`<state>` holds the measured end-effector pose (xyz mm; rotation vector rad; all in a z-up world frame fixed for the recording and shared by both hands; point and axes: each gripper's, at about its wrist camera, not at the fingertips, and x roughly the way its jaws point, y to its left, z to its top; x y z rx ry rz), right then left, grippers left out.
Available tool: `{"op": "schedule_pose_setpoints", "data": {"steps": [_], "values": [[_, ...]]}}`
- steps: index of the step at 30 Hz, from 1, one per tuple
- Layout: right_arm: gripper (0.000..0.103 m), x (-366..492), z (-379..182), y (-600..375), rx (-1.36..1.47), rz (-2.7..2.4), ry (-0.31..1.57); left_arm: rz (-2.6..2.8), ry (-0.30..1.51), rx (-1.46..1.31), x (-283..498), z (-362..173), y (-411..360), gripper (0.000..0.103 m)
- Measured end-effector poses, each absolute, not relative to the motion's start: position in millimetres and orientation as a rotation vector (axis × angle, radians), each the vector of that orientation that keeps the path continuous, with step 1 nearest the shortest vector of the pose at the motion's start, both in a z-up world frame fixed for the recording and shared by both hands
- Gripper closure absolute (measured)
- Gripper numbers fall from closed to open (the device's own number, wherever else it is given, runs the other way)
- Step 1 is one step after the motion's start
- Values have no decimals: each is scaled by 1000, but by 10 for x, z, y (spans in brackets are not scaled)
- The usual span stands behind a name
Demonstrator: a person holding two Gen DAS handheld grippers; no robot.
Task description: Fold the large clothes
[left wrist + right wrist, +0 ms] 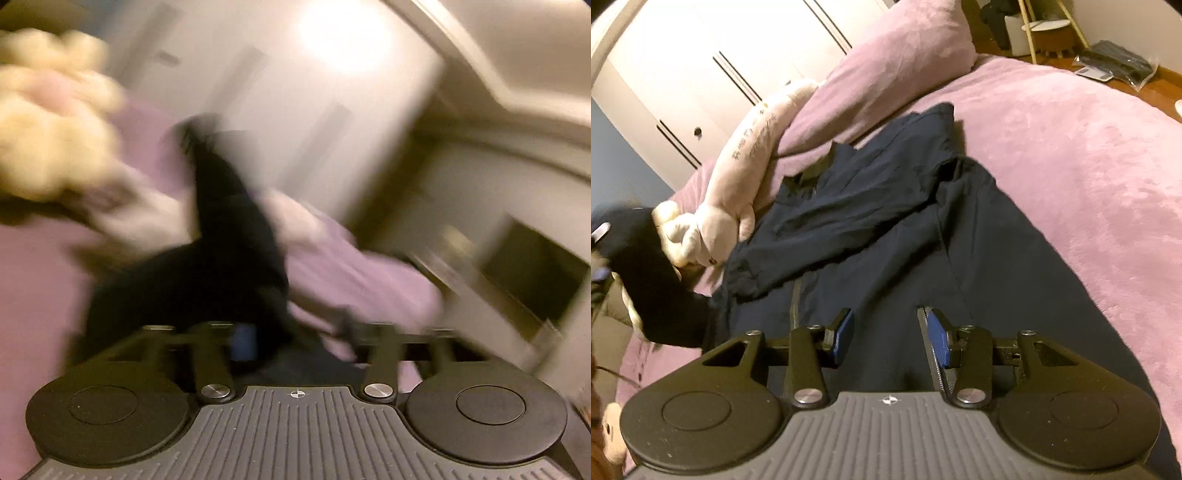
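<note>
Right gripper [885,338] hovers with blue pads [843,332] spread, nothing pinched, directly over the navy jacket [886,229] lying on the pink bedspread [1071,155]. A pale plush toy [738,177] lies beyond-left. Left gripper [295,332] view is smeared; dark cloth sits between its jaws, grip unclear.

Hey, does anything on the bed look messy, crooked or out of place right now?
Yes. The dark navy garment on the pink plush bedspread lies rumpled, its upper part bunched in uneven folds toward the pillow. A long cream plush toy leans against the pink pillow, its lower end at the garment's edge. Nothing looks spilled or damaged.
</note>
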<state>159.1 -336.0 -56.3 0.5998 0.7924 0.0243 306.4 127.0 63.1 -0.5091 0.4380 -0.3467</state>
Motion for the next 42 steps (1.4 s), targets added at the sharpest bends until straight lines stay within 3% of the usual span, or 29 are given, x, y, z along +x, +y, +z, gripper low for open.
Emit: {"op": "schedule_pose_setpoints", "data": {"steps": [1, 4, 9, 14, 20, 27, 30, 32, 35, 42], "values": [[59, 1580, -536, -3386, 601, 24, 783, -382, 481, -483, 3065, 570, 1015, 26], [59, 1607, -469, -3450, 590, 35, 768, -410, 613, -443, 3018, 265, 592, 26], [59, 1900, -500, -3346, 547, 101, 790, -251, 767, -396, 2801, -180, 694, 26], [47, 2373, -734, -2969, 632, 250, 862, -66, 793, -418, 2503, -323, 1155, 22], [47, 2834, -1297, -2556, 961, 311, 993, 56, 811, -412, 2343, -557, 1432, 21], [47, 3076, -1405, -2330, 1004, 222, 972, 115, 814, -353, 2259, -756, 1404, 21], [56, 3160, -1287, -2227, 872, 208, 979, 104, 812, -338, 2288, -804, 1359, 21], [77, 3176, -1186, -2147, 742, 206, 956, 102, 811, -328, 2328, -822, 1336, 21], [83, 3138, -896, -2015, 569, 217, 870, 106, 809, -319, 2419, -835, 1284, 21], [85, 2939, -5, -2157, 234, 124, 446, 106, 830, -271, 2906, -870, 1094, 21]]}}
